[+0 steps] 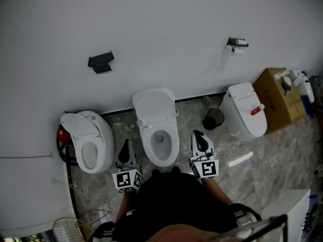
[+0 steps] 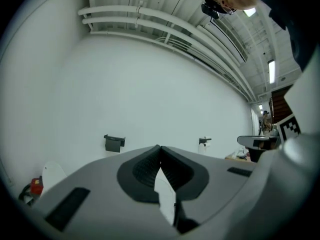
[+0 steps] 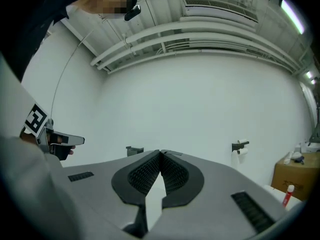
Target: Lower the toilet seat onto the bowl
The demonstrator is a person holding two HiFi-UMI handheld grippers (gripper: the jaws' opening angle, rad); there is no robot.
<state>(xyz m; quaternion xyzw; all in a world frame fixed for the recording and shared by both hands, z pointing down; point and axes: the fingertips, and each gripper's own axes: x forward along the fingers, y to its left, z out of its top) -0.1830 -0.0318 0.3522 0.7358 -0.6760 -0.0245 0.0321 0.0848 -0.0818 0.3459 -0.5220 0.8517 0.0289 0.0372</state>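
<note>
head view: toilet seat (image 1: 154, 107) up, leaning back over bowl (image 1: 174, 146) – left gripper (image 1: 126, 145) and right gripper (image 1: 198, 136) flank bowl, not touching | left gripper view: jaws together, empty, seat not seen | right gripper view: same | handling, est.: stiff hinged plastic, smooth, prob. light – take top edge, ease down, could slam

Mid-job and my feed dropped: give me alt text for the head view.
Seen from above, a middle toilet stands open against a white wall, with the left hand-held gripper and right hand-held gripper shut and empty on either side of it. An open toilet sits at left, a closed toilet at right.
</note>
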